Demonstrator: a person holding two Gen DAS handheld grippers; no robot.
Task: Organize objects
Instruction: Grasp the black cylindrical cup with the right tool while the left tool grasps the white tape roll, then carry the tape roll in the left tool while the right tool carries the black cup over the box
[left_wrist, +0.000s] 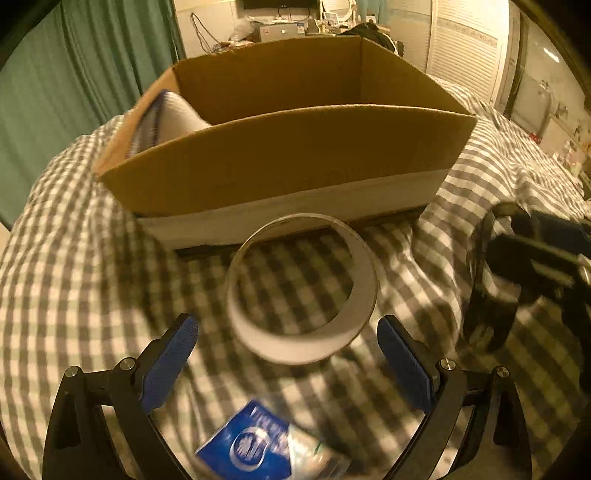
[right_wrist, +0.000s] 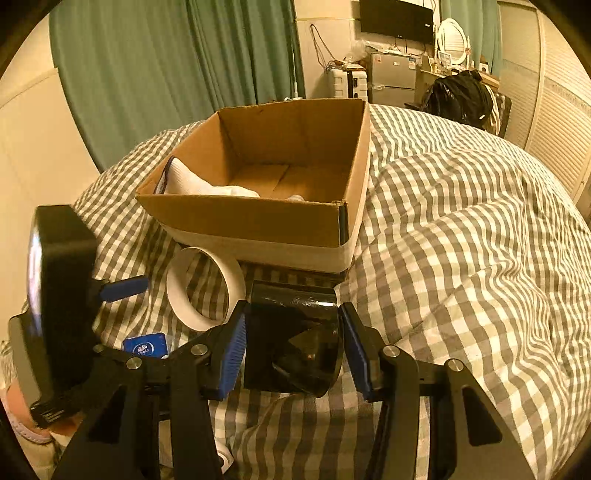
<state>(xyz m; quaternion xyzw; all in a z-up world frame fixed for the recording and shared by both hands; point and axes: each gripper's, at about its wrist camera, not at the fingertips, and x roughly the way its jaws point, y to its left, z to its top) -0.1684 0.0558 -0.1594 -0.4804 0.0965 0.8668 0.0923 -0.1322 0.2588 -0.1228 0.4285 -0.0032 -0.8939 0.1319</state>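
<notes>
The right claw (right_wrist: 292, 347) pinches a black tape roll (right_wrist: 291, 332); the left claw (left_wrist: 286, 363) is spread, near a white tape roll (left_wrist: 301, 288) on the bed (right_wrist: 461, 258).

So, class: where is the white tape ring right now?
In the left wrist view the white tape ring lies on the checked bedcover just in front of the cardboard box, ahead of the open left gripper.

The left gripper (left_wrist: 286, 363) stands open above a checked bedcover (left_wrist: 74, 266), its blue pads (left_wrist: 173, 362) either side of a white tape roll (left_wrist: 303, 291). Behind the roll sits an open cardboard box (left_wrist: 280, 162) holding a white cloth (left_wrist: 177, 114). A blue packet (left_wrist: 255, 443) lies nearest. The right gripper (left_wrist: 535, 258) shows blurred at the right edge.
</notes>
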